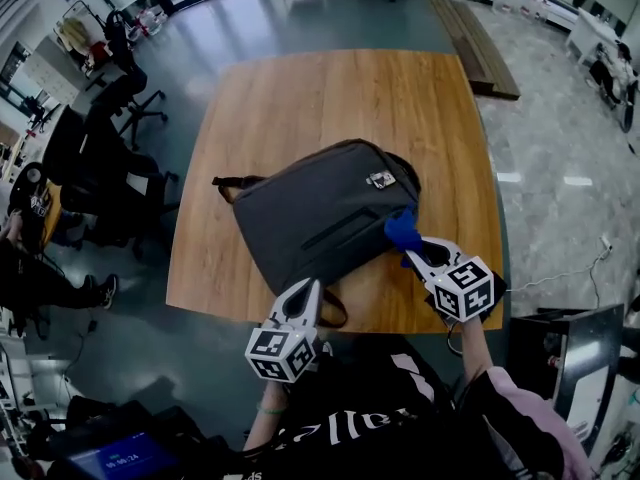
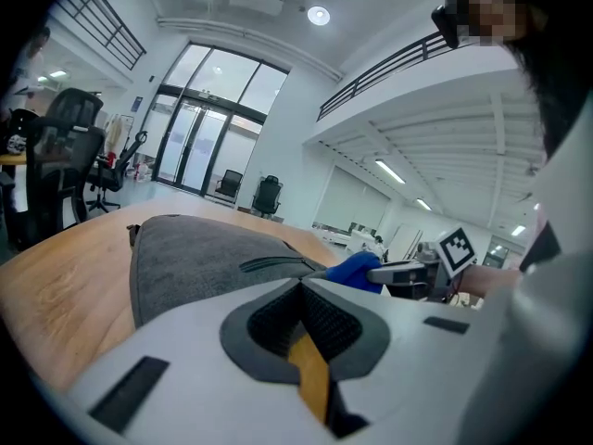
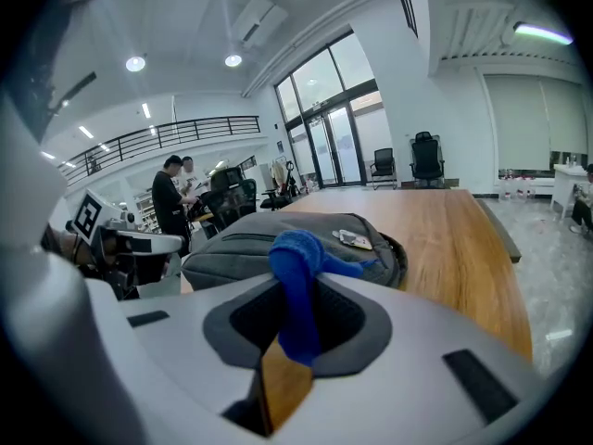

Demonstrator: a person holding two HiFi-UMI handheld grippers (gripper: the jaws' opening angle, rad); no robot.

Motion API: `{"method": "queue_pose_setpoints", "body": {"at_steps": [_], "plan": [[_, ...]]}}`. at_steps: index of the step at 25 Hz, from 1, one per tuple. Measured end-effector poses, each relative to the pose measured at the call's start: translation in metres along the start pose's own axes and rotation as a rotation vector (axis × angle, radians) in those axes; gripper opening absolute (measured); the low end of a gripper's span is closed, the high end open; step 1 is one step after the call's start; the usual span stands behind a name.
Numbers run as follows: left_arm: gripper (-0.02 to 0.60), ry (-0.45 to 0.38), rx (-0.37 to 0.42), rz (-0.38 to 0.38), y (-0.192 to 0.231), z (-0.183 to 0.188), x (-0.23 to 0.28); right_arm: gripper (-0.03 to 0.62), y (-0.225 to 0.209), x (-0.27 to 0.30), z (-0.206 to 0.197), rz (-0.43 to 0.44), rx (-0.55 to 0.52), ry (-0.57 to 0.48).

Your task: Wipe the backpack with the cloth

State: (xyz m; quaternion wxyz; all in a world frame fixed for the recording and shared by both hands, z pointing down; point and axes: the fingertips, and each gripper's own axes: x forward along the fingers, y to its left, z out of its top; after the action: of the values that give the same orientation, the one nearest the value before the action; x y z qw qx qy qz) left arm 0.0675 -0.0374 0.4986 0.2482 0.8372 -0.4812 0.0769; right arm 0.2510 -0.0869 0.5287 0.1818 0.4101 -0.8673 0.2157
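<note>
A dark grey backpack [image 1: 320, 213] lies flat on the wooden table [image 1: 330, 88], towards its near edge. My right gripper [image 1: 416, 249] is shut on a blue cloth [image 1: 403, 230], which rests at the backpack's near right corner. In the right gripper view the cloth [image 3: 296, 276] bunches out of the closed jaws in front of the backpack [image 3: 278, 235]. My left gripper [image 1: 307, 288] is shut with nothing in it, at the backpack's near edge beside a strap loop. The left gripper view looks across the backpack [image 2: 204, 258] to the cloth [image 2: 357, 269].
Black office chairs [image 1: 110, 158] stand left of the table, with a seated person at the far left edge. A long wooden bench [image 1: 475, 43] lies beyond the table's far right corner. A dark box [image 1: 560, 353] sits at my right. Two people [image 3: 171, 197] stand in the background.
</note>
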Motion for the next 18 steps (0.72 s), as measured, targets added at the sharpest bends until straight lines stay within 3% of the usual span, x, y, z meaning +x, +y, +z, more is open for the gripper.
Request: {"method": "queue_pose_setpoints", "body": {"at_steps": [12,18], "plan": [[-0.003,-0.006,0.038,-0.102,0.054,0.003,-0.081,0.066,0.115,-0.011,0.0,-0.1,0.163,-0.121],[-0.003,0.016,0.049,-0.147,0.082,-0.023,-0.129,0.067,0.183,-0.011,-0.019,-0.13,0.216,-0.167]]}}
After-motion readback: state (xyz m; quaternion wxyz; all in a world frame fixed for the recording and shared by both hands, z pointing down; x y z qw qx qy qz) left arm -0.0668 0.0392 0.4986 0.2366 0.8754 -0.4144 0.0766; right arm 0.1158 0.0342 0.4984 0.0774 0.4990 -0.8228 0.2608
